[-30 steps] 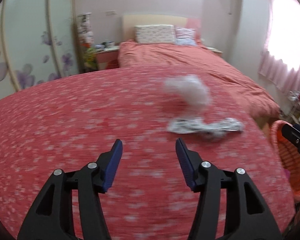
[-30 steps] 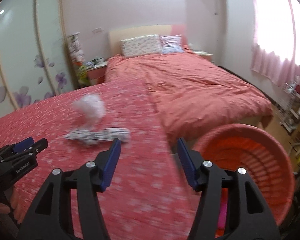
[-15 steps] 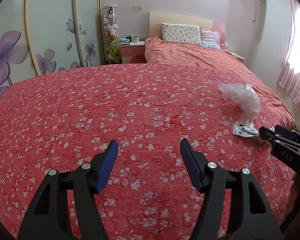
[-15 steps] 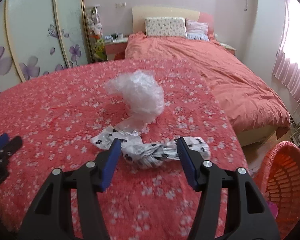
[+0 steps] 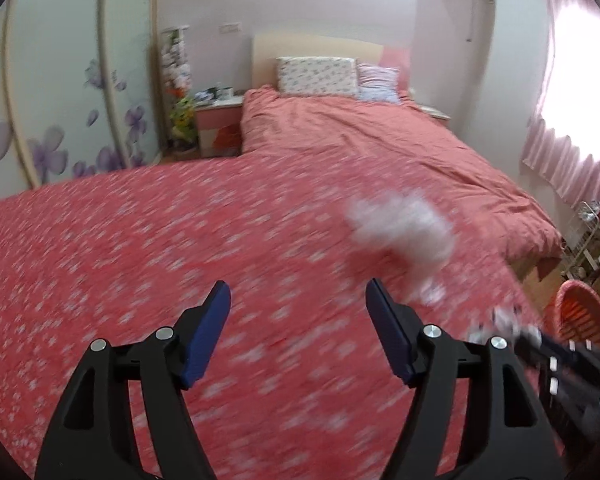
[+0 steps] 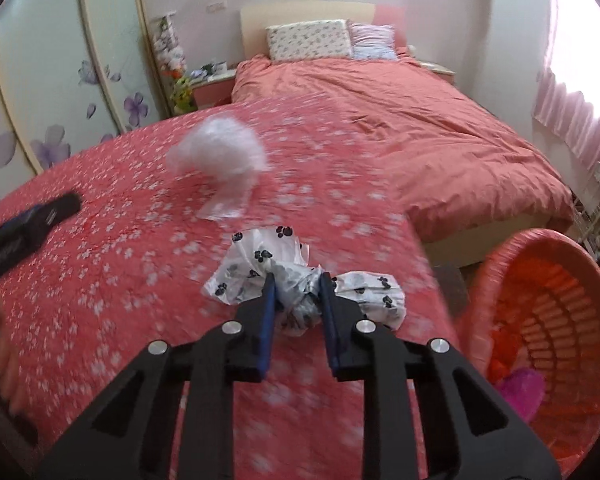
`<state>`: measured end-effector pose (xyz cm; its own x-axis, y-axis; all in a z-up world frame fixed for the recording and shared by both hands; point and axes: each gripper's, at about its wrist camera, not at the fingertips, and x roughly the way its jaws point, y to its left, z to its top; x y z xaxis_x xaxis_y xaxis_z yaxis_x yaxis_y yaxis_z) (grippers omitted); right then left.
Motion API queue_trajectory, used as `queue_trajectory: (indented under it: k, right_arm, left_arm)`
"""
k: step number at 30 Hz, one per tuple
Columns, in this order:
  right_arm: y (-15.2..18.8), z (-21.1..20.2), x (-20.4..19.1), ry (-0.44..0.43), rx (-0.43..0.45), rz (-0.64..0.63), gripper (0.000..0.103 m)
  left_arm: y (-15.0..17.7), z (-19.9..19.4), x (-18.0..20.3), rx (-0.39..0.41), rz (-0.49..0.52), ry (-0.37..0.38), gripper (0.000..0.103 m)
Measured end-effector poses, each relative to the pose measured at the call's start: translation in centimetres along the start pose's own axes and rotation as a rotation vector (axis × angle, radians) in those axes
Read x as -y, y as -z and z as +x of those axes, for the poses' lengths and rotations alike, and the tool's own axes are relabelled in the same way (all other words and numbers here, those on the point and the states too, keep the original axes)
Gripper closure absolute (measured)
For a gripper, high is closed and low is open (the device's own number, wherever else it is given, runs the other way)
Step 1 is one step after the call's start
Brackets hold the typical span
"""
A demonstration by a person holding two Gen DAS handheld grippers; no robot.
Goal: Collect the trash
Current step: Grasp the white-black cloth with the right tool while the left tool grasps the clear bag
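Observation:
A crumpled white bag with black paw prints (image 6: 260,272) lies near the right edge of the red flowered bedspread (image 6: 100,280). My right gripper (image 6: 298,292) is closing, and its blue pads pinch the bag's twisted middle. Beyond it on the spread sits a crumpled clear plastic bag (image 6: 224,156), which shows blurred in the left wrist view (image 5: 404,232). My left gripper (image 5: 298,300) hovers over the bedspread to the left of that clear bag. Its jaws are opening and nothing is between them. One of its black fingers (image 6: 40,220) enters the right wrist view from the left.
An orange-pink laundry basket (image 6: 540,248) stands on the floor right of the bed, with something pink (image 6: 520,396) inside. A second bed with a salmon duvet (image 6: 420,120) and pillows lies behind. A wardrobe with purple flowers (image 5: 60,120) is at the left.
My right jaws have closed onto the paw-print bag, which lay between open pads before. The left view has swung right, bringing the clear bag nearer its middle, and its jaws stand wider.

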<state>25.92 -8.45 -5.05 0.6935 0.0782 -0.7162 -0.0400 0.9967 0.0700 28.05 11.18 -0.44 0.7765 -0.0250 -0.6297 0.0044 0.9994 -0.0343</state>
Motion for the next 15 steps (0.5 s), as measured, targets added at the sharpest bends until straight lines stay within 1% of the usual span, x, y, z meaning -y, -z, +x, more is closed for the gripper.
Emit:
queue_trajectory:
  k: [1,3,5,8,11,13,15]
  right_arm:
    - [0.1,-0.5,0.8,0.012,0.012,0.008,0.081]
    - [0.0,-1.0,2.0,0.031,0.031,0.016,0.081]
    - [-0.2,-1.5,3.2,0.044,0.046,0.025,0.081]
    - [-0.4,-1.8,4.8,0.047,0.055,0.055,0.081]
    - [0.0,-1.8,6.1,0.044,0.057,0.082,0.081]
    - [0.1,-1.7,6.5,0.039,0.056,0.091,0.081]
    - [0.3,-1.6,6.8,0.034,0.057,0.097,0.081]
  left_arm:
    - [-0.8,0.5,1.5,0.006,0.017,0.014,0.032]
    - [-2.0,1.5,3.9,0.013,0.042,0.018,0.029]
    - [-2.8,2.7,5.6,0.005,0.056,0.027,0.025]
    - [-4.0,5.5,7.7,-0.023,0.065,-0.005,0.025]
    - [-3.9,8.4,8.8,-0.082,0.068,-0.044,0.025]
    - [-3.5,9.9,9.2,-0.12,0.075,-0.055,0.025]
    - [-3.0,10.6,9.5,-0.138,0.083,-0.063,0.025]
